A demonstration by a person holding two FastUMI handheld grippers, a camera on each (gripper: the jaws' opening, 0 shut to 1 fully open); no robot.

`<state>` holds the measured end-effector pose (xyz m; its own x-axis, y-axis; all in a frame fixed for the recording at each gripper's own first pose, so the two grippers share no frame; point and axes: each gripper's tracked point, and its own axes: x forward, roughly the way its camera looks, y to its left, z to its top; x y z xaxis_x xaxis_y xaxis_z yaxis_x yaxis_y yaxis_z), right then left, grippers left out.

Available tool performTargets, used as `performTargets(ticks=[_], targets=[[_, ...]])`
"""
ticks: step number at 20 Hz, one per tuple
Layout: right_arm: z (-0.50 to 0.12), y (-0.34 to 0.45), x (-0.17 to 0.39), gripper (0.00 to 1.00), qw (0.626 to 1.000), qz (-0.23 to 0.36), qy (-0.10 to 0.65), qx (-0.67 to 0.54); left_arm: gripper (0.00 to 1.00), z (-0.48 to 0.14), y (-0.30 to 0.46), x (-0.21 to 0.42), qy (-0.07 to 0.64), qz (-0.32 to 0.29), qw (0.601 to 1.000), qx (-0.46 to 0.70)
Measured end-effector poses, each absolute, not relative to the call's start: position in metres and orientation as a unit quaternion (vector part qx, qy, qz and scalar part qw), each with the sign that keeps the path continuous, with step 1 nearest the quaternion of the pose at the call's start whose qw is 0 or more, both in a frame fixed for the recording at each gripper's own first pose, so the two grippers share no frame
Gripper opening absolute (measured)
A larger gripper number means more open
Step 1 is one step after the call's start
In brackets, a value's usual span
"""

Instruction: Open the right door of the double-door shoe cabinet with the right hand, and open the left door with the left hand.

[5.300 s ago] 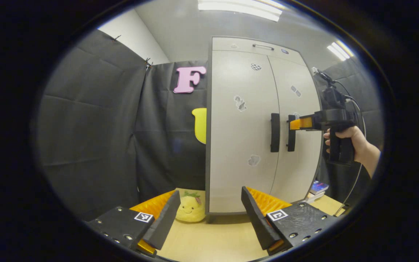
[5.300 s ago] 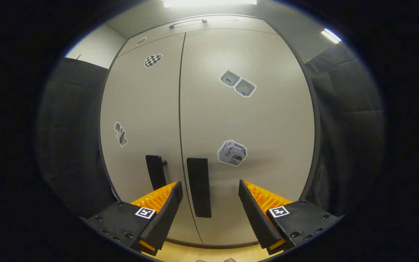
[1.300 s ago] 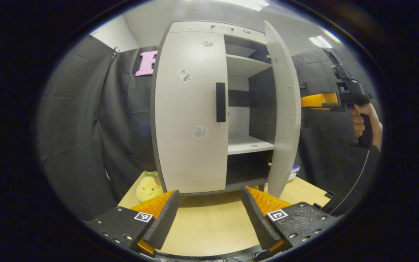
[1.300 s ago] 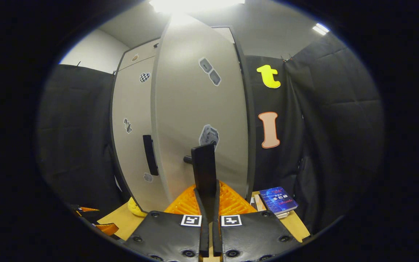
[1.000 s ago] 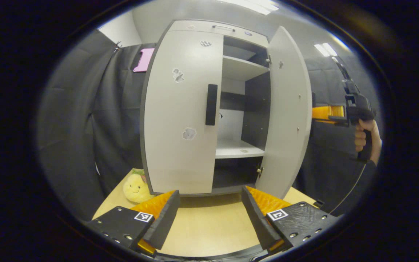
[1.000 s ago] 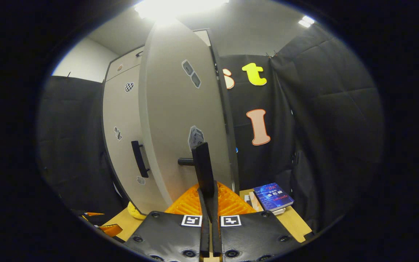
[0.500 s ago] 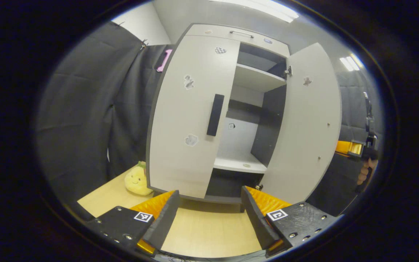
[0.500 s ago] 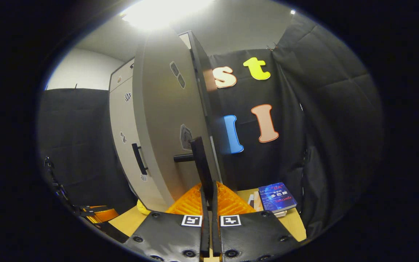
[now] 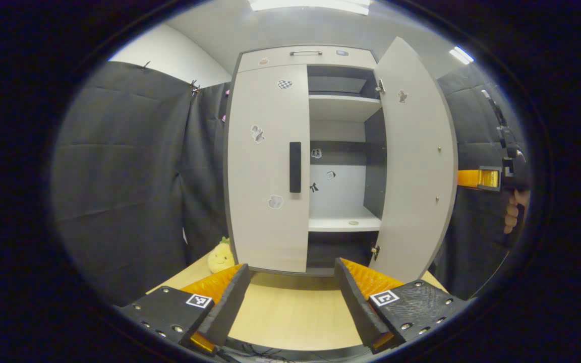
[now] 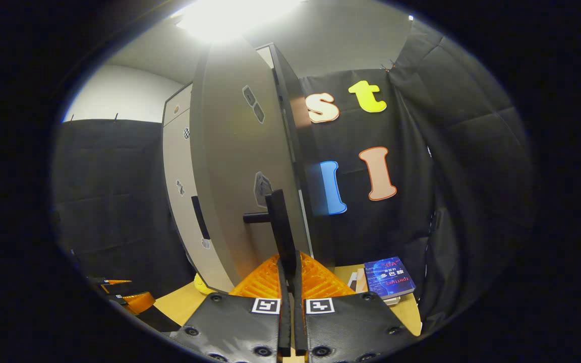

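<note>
Door handle (image 10: 281, 227) in right claw (image 10: 289, 282)

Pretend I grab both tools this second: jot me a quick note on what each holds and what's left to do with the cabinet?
Right tongs: shut on the right door's handle; right door swung wide open, shelves showing.
Left tongs: open, holding nothing, above the table in front of the cabinet.
Left door is closed; its handle is untouched.
Done: right door. Left: let go if you like, then grip the left handle with the left tongs and pull.
</note>
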<state>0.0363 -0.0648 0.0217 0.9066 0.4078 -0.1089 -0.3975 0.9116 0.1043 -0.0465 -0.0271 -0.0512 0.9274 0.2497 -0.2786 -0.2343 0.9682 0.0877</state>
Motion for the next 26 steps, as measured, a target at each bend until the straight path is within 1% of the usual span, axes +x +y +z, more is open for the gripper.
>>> performTargets(ticks=[3, 6, 7, 9, 10, 11, 12, 13, 16, 18, 21, 22, 24, 25, 26], targets=[[0.021, -0.064, 0.034, 0.04, 0.981, 0.18, 0.067, 0.039, 0.97, -0.038, -0.027, -0.044, 0.13, 0.111, 0.984, 0.042], [0.02, -0.065, 0.027, 0.04, 0.985, 0.15, 0.076, 0.03, 0.99, -0.035, -0.019, -0.04, 0.116, 0.083, 0.989, 0.042], [0.019, -0.067, 0.025, 0.04, 0.987, 0.139, 0.077, 0.026, 0.97, -0.033, -0.012, -0.036, 0.11, 0.074, 0.99, 0.043], [0.015, -0.07, 0.013, 0.04, 0.989, 0.119, 0.083, 0.009, 0.99, -0.029, -0.005, -0.029, 0.101, 0.054, 0.993, 0.042], [0.013, -0.075, 0.007, 0.04, 0.991, 0.101, 0.086, -0.001, 0.97, -0.029, -0.003, -0.027, 0.097, 0.043, 0.994, 0.039], [0.014, -0.082, 0.002, 0.0, 0.993, 0.079, 0.085, -0.01, 0.99, -0.027, -0.002, -0.024, 0.092, 0.033, 0.995, 0.034], [0.017, -0.086, -0.002, 0.08, 0.995, 0.061, 0.081, -0.014, 0.97, -0.025, -0.001, -0.022, 0.084, 0.021, 0.996, 0.027], [0.02, -0.091, -0.007, 0.02, 0.996, 0.043, 0.076, -0.017, 0.99, -0.022, -0.001, -0.018, 0.077, 0.008, 0.997, 0.022], [0.037, -0.105, -0.017, 0.02, 0.998, -0.012, 0.057, -0.01, 0.99, -0.018, 0.004, -0.005, 0.061, -0.02, 0.998, 0.01], [0.043, -0.11, -0.024, 0.02, 0.997, -0.046, 0.056, -0.01, 0.99, -0.014, 0.003, 0.008, 0.05, -0.035, 0.998, -0.005], [0.042, -0.153, -0.03, 0.06, 0.988, -0.121, 0.068, -0.064, 0.99, -0.004, 0.002, 0.03, 0.026, -0.042, 0.999, -0.022], [0.042, -0.161, -0.03, 0.17, 0.986, -0.135, 0.07, -0.068, 0.97, -0.002, 0.003, 0.036, 0.024, -0.042, 0.998, -0.026], [0.037, -0.179, -0.025, 0.72, 0.984, -0.156, 0.071, -0.052, 0.97, 0.001, 0.005, 0.051, 0.025, -0.041, 0.998, -0.031], [0.036, -0.186, -0.022, 1.0, 0.983, -0.166, 0.067, -0.041, 0.96, 0.004, 0.004, 0.058, 0.023, -0.041, 0.998, -0.032], [0.035, -0.193, -0.018, 0.98, 0.982, -0.174, 0.06, -0.031, 0.96, 0.006, 0.004, 0.063, 0.019, -0.041, 0.998, -0.033]])
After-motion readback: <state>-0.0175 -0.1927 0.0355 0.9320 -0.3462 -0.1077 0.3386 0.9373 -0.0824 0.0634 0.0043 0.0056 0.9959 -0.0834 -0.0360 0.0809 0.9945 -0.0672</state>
